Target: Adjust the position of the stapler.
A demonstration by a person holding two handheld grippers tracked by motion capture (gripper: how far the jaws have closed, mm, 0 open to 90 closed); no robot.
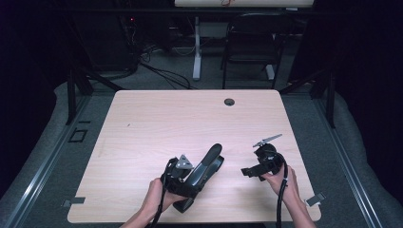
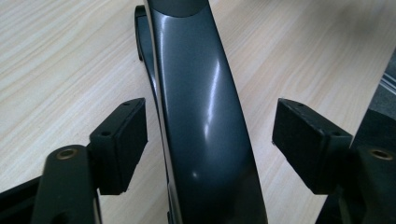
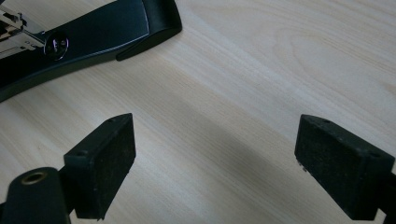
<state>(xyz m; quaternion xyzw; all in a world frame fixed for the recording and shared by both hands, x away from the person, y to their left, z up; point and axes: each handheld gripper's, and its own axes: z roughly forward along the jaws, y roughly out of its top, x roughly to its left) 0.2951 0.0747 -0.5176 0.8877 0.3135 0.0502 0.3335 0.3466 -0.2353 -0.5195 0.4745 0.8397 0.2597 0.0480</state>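
A large dark grey stapler [image 1: 206, 166] lies slantwise on the pale wooden table [image 1: 166, 118], near its front edge. My left gripper [image 1: 192, 183] straddles the stapler's near end. In the left gripper view the stapler's glossy arm [image 2: 201, 116] runs up between the two pads [image 2: 123, 140], and a narrow gap shows on each side, so the gripper [image 2: 210, 140] is open. My right gripper [image 1: 247, 172] hovers to the right of the stapler, open over bare wood [image 3: 215, 163]. One end of the stapler [image 3: 93, 37] lies at the upper left of the right gripper view.
A round cable hole [image 1: 229, 101] sits near the table's far edge. Behind the table stand a black chair [image 1: 252, 42] and a white desk leg [image 1: 196, 47], with cables on the floor. Dark rails run along both sides.
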